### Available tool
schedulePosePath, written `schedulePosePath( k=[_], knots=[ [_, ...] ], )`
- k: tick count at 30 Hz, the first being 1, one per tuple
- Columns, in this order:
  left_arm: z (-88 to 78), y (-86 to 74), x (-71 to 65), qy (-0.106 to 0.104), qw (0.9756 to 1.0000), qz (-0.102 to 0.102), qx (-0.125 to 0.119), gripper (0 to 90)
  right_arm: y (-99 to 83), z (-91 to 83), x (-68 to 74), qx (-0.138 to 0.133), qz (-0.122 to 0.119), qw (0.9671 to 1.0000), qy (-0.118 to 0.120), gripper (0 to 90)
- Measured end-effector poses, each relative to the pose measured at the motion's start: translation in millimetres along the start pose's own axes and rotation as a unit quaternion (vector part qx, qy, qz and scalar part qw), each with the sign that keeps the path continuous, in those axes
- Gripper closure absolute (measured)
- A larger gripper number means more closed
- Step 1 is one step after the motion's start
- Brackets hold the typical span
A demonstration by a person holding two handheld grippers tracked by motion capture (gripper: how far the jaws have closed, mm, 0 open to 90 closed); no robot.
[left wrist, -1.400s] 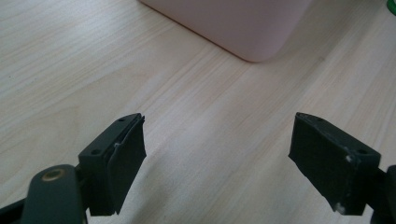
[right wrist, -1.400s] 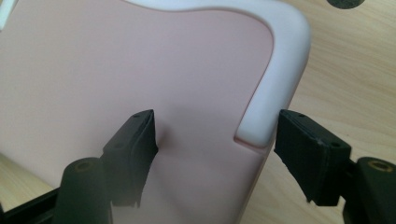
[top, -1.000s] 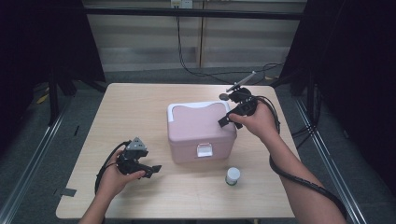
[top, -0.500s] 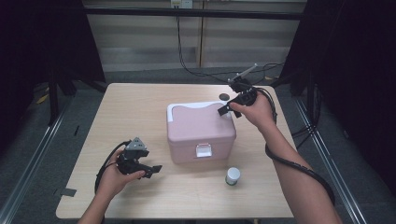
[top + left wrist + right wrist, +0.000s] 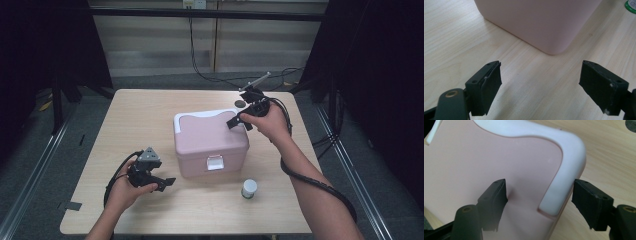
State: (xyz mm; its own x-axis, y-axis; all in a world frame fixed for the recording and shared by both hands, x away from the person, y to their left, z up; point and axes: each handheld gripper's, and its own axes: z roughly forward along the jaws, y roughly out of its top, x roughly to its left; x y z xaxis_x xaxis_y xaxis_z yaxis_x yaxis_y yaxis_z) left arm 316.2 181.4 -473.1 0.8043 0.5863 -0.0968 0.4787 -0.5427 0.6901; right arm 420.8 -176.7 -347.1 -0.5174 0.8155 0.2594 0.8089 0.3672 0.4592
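A pink box point(image 5: 210, 142) with a white handle point(image 5: 200, 116) folded flat on its lid stands mid-table. My right gripper point(image 5: 240, 123) hovers over the box's far right corner. Its jaws have just been opening, and the handle's end point(image 5: 566, 170) lies between them with the pads point(image 5: 594, 202) apart from it; the right gripper point(image 5: 539, 205) is open. My left gripper point(image 5: 166, 184) rests low on the table by the box's front left corner, open and holding nothing. In the left gripper view the left gripper point(image 5: 540, 85) faces the box's rounded corner point(image 5: 549, 30).
A small white jar point(image 5: 248, 188) with a green base stands on the wooden table point(image 5: 130, 120) in front of the box at the right; its base point(image 5: 631, 3) peeks into the left gripper view. A dark round mark point(image 5: 240, 104) lies behind the box. Cables trail off the far edge.
The right hand has shifted slightly over the box's far right corner. The left hand, the box and the jar have kept still.
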Motion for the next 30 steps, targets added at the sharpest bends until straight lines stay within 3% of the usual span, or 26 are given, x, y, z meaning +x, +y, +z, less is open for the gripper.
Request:
schedulePosePath(
  k=[8, 17, 22, 28, 30],
  knots=[
    [-0.8, 2.6, 1.4, 0.001, 1.0000, -0.006, -0.007, 17.2, -12.4, -5.9, 11.2, 0.018, 0.007, 0.9997, 0.015, 32.7],
    [-1.9, 6.3, 0.2, 0.005, 0.9999, -0.005, -0.010, 17.1, -28.6, -10.9, 31.4, 0.031, -0.010, 0.9990, 0.030, 35.0],
    [-5.3, 7.2, 2.1, 0.004, 0.9999, -0.010, -0.012, 17.1, -36.0, -12.4, 42.0, 0.032, -0.028, 0.9981, 0.044, 37.8],
    [-11.2, 6.1, 8.5, 0.002, 0.9997, -0.024, -0.005, 17.0, -41.1, -19.4, 48.2, 0.000, -0.064, 0.9974, 0.035, 52.4],
    [-12.8, 6.0, 10.8, 0.002, 0.9996, -0.027, 0.004, 16.9, -42.0, -20.0, 49.5, -0.011, -0.085, 0.9961, 0.019, 58.7]
  ],
)
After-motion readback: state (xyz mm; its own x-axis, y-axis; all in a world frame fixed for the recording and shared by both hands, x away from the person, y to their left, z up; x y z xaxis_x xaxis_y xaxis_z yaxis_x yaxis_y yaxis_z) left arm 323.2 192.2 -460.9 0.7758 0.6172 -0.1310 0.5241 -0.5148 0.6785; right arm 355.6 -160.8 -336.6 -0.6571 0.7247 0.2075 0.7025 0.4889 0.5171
